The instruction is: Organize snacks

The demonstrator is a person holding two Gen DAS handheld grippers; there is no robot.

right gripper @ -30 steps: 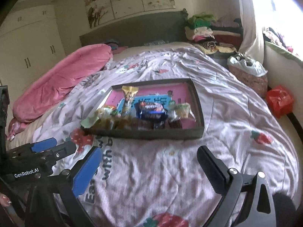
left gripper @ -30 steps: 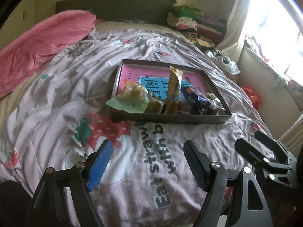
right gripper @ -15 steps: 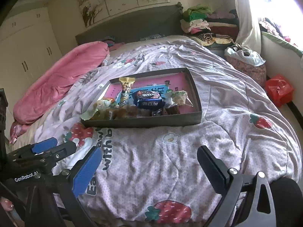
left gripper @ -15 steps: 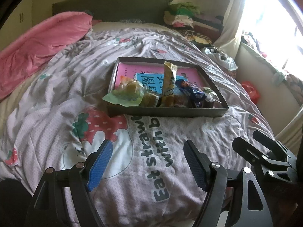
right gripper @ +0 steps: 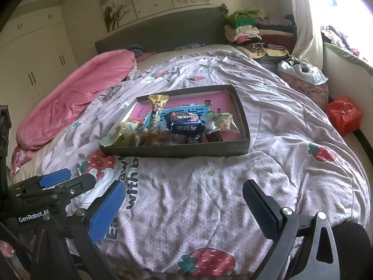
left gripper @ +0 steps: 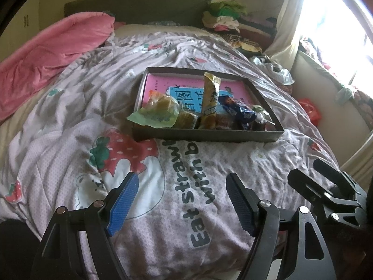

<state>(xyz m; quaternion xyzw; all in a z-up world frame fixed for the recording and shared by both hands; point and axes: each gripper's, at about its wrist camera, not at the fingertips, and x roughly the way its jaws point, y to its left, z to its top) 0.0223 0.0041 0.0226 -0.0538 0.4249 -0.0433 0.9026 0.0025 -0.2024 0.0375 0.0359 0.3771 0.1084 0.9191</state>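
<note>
Left gripper (left gripper: 180, 198): blue-padded jaws wide apart, nothing between them; held low over the near edge of the bed, above the quilt's printed lettering.
Bed (left gripper: 70, 121): carries everything; pale lilac quilt with a strawberry print, soft and rumpled, so the box sits on a yielding base.
Box (left gripper: 209, 136): shallow dark cardboard box with a pink-and-blue printed floor, mid-bed, well apart from both grippers.
Green-edged clear bag (left gripper: 156, 112): holds yellowish buns; near-left corner of the box, its flap hanging over the rim.
Tall yellow packet (left gripper: 211, 93): stands up-tilted among the pile, left of centre.
Dark blue wrapped packet (right gripper: 185, 122): lies on top, right of centre.
Clear bag with pale green contents (right gripper: 223, 121): toward the right wall of the box.
Snack layout: all crowd the near wall; the far half of the box floor is bare.
Right gripper (right gripper: 184, 206): jaws wide apart, empty, over the near bed edge.
Stage: fits either snacks gathered in the box, or a pile awaiting sorting.
Handling judgement: wrappers look slick and crushable; pinch a sealed edge, lift straight, avoid pressing the box into the quilt.
</note>
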